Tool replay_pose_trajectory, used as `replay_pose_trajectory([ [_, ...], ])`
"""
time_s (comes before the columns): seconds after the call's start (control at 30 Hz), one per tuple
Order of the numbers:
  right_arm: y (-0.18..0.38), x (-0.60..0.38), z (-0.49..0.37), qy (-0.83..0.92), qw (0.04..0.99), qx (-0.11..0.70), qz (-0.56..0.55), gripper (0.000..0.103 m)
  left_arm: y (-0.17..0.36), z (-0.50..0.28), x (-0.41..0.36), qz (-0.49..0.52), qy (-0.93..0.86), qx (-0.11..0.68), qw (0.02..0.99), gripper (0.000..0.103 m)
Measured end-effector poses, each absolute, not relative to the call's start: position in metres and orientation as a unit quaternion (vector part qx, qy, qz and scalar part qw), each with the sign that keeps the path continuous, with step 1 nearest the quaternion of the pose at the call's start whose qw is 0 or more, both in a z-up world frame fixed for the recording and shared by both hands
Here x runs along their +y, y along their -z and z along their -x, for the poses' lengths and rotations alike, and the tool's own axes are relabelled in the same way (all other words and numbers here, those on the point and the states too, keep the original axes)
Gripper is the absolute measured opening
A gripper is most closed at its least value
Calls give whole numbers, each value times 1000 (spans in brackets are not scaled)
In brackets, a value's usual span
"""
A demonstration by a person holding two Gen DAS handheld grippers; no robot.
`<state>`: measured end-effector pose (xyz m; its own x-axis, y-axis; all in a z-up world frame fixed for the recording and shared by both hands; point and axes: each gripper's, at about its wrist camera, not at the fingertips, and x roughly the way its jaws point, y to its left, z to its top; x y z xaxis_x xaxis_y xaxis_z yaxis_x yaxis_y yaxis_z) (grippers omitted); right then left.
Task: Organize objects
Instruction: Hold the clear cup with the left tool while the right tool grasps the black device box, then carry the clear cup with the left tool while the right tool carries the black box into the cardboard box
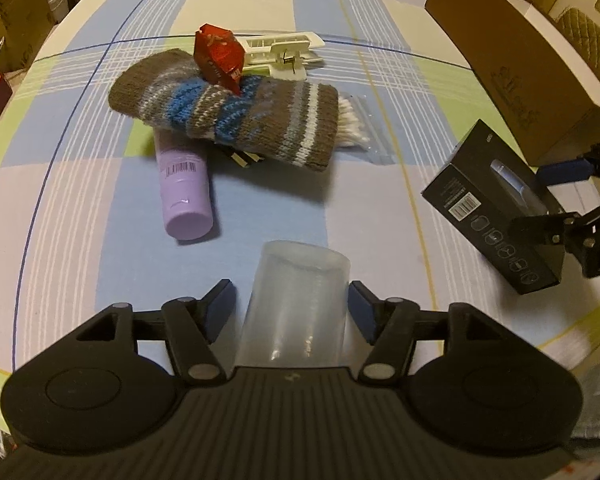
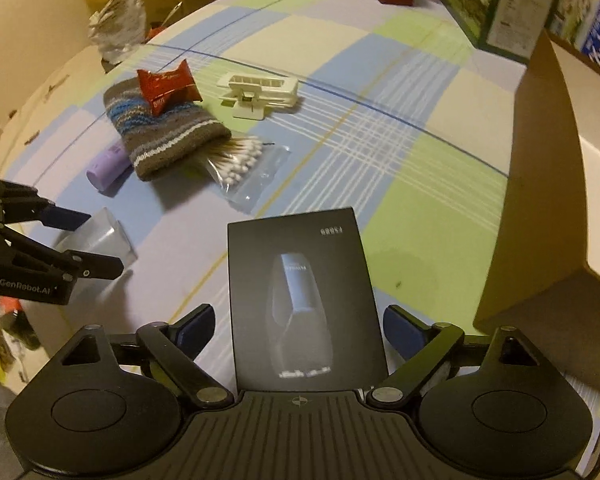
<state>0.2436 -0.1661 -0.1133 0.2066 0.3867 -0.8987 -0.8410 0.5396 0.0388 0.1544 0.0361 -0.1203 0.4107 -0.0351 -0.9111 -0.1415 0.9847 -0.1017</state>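
Two grippers working: left gripper jaws straddling clear cup, gaps showing; right gripper jaws wide around black box, not gripping. Next: closing, carrying to cardboard box.

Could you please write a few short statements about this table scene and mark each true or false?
1. The red packet lies on the striped sock. True.
2. The purple bottle stands upright. False: it lies on its side, partly under the sock.
3. The black box sits between the right gripper fingers. True.
4. The cotton swabs are loose on the cloth. False: they are in a clear bag.
5. The left gripper straddles a clear cup. True.
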Motion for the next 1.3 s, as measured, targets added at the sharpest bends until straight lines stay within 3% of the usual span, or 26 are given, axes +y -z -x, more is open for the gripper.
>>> replay_pose_trajectory([
  [0.2,123,-154,-235,-418,744,443,275,88,121,-157,23,50,-43,544,836,48],
  [0.27,127,-153,-232,-411,749,429,294,78,121,-156,22,57,-51,543,836,48],
  [0.33,126,-157,-232,-414,750,425,292,77,120,-155,21,59,-54,543,836,48],
  [0.7,80,-203,-251,-445,755,456,155,76,89,-162,-3,58,-37,512,856,48],
  [1.0,15,-264,-276,-427,804,409,67,76,36,-194,-41,35,14,455,890,48],
  [1.3,-12,-330,-330,-346,857,380,30,76,11,-254,-104,18,85,411,907,48],
])
